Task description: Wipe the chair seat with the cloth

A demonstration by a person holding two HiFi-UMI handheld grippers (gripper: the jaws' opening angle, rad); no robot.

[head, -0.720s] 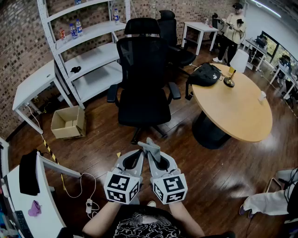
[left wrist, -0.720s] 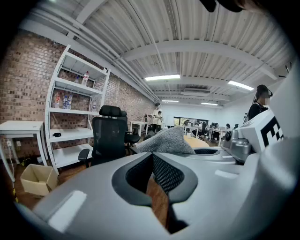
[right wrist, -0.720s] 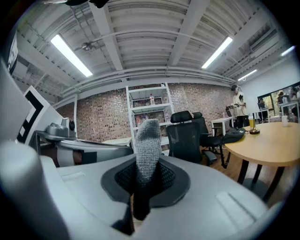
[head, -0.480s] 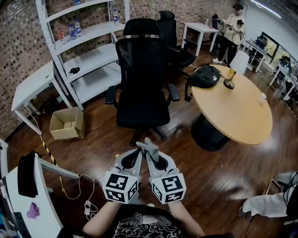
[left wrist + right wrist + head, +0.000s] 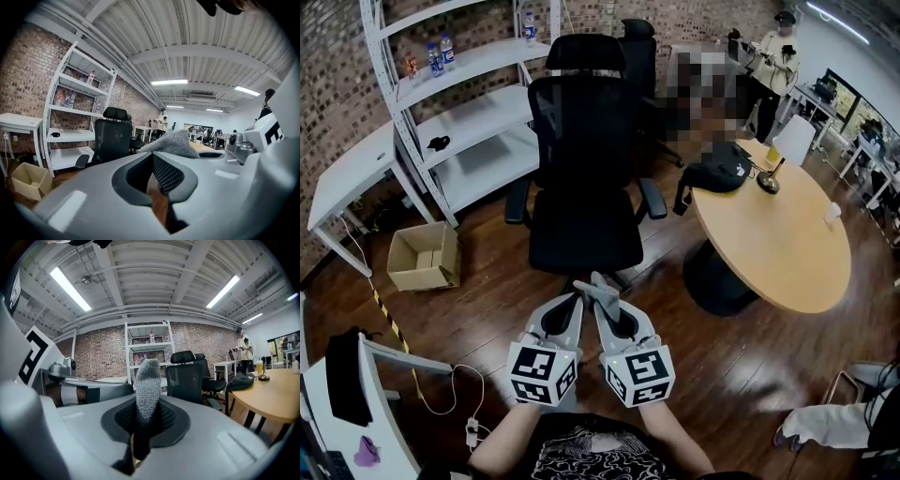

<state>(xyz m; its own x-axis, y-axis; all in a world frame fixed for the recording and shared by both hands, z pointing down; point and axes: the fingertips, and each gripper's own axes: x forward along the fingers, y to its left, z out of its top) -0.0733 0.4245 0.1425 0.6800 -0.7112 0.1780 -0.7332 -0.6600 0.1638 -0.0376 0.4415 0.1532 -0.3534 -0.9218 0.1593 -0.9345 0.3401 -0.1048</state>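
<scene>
Standing up as a narrow grey tuft, the cloth (image 5: 149, 380) is pinched between the right gripper's (image 5: 605, 302) jaws. The chair seat (image 5: 586, 239) lies straight ahead of its tips, not yet touched. The left gripper (image 5: 572, 302), alongside and equally near, is closed on nothing.

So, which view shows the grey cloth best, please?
The right gripper view: the grey cloth stands upright, clamped in the right hand-held gripper. The head view shows it small; the left gripper view, just a corner.
</scene>
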